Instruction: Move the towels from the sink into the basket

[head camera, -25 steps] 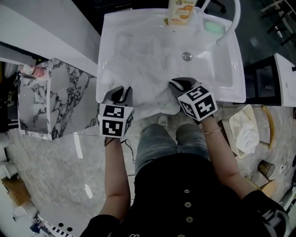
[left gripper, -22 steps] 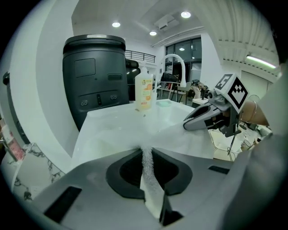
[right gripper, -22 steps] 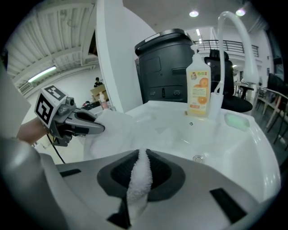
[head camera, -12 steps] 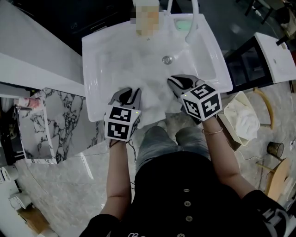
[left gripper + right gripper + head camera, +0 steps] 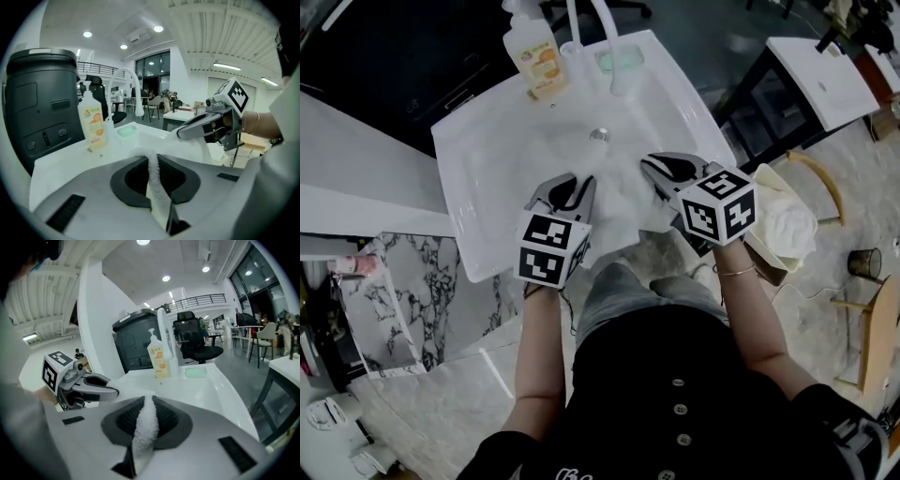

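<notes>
The white rectangular ceramic sink fills the upper middle of the head view. Over its front edge a white terry towel hangs stretched between the two grippers, so the task's thing is caught by both ends and not yet on its way down into anything. The pale, handled basket sits on the floor just beside the sink's right front corner and already holds one crumpled white towel. I judge the job about midway: one towel is delivered and this one remains to carry across (the hanging cloth hides part of the basin, so I cannot tell whether another lies there). The left gripper has its jaws pinched nearly together on a thin fold of the cloth, and the right gripper is likewise clamped on a bunched edge. Around them are a black-framed table with a white top behind the basket, a curved white faucet, a clear soap bottle with an orange label and a small green soap bar. The sink's corner and the person's own knees lie nearest the path.
</notes>
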Demonstrator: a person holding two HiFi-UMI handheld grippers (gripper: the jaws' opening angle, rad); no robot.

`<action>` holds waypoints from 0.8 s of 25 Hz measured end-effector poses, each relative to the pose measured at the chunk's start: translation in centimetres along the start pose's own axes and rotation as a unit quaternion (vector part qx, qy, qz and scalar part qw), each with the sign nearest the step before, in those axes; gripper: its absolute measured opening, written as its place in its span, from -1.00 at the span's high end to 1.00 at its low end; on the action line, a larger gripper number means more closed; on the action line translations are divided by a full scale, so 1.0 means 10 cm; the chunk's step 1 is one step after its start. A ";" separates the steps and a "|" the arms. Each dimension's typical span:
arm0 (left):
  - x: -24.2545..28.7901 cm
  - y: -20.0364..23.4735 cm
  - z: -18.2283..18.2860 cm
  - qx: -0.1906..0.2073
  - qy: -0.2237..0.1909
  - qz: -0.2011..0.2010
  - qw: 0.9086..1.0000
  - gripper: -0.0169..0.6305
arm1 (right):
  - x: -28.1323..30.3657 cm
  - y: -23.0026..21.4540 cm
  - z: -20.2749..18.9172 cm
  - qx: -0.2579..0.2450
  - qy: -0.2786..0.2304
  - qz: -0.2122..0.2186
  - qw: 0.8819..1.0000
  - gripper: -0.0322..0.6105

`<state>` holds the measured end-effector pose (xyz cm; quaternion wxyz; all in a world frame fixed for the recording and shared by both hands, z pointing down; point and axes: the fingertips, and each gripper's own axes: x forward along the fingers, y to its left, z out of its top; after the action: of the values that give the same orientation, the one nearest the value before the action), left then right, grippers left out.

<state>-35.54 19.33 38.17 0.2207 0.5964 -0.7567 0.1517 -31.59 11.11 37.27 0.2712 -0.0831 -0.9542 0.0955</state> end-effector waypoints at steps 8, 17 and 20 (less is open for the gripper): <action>0.35 -0.60 0.53 0.035 -0.023 -0.055 0.998 0.84 | -0.71 -0.49 0.02 0.032 -0.055 -0.038 0.997 0.78; 0.79 -1.58 1.20 0.062 -0.066 -0.135 0.987 0.84 | -1.76 -1.12 -0.03 0.081 -0.120 -0.088 0.986 0.78; 0.93 -1.92 1.40 0.080 -0.079 -0.162 0.980 0.84 | -2.14 -1.29 -0.03 0.085 -0.146 -0.114 0.979 0.78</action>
<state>-20.88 0.02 30.32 0.1332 0.7368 -0.6508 0.1261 -14.86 -5.85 29.72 0.1439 0.0648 -0.9750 0.1562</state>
